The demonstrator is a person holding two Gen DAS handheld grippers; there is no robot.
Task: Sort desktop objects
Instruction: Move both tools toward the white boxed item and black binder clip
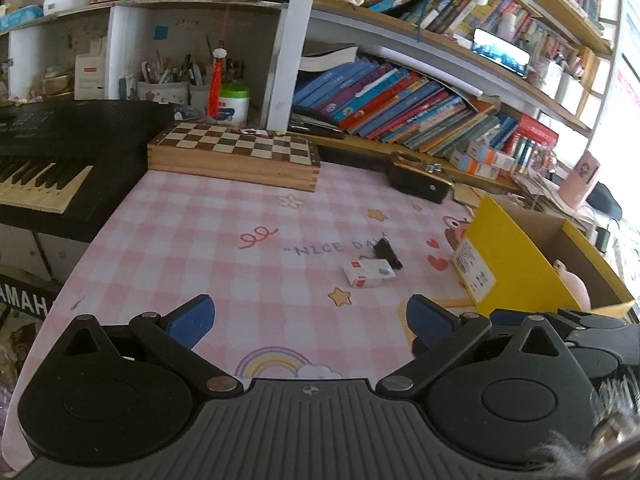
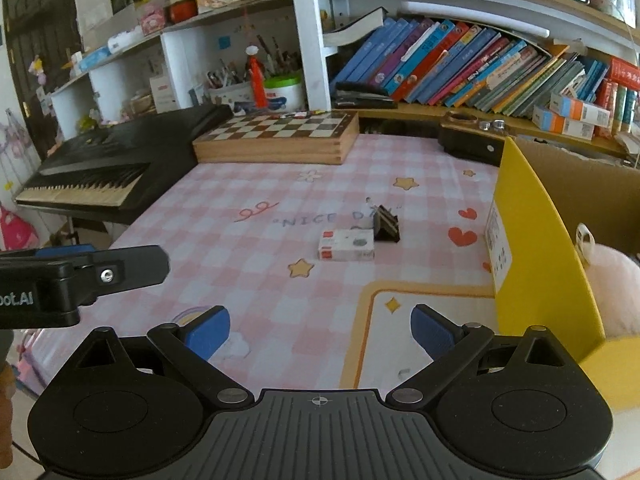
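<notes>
left gripper (image 1: 307, 320) hanging wide open, empty | right gripper (image 2: 320, 330) likewise spread, empty | small white box (image 2: 346, 245) lying mid-mat at 12, touching black binder clip (image 2: 386, 224) at its 1 | yellow carton (image 2: 532, 240) sitting at 2

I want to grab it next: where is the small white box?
In both views, the small white box lies mid-mat, touching the black binder clip, left of the yellow carton.

The surface (image 2: 240, 280) is covered by a pink checked mat printed with stars, hearts and "NICE DAY". Near its middle lie a small white-and-red box (image 2: 346, 245) and, touching it, a black binder clip (image 2: 386, 224). A wooden chessboard box (image 2: 276, 136) and a black case (image 2: 470, 144) sit at the back, a yellow cardboard box (image 2: 532, 248) on the right.
</notes>
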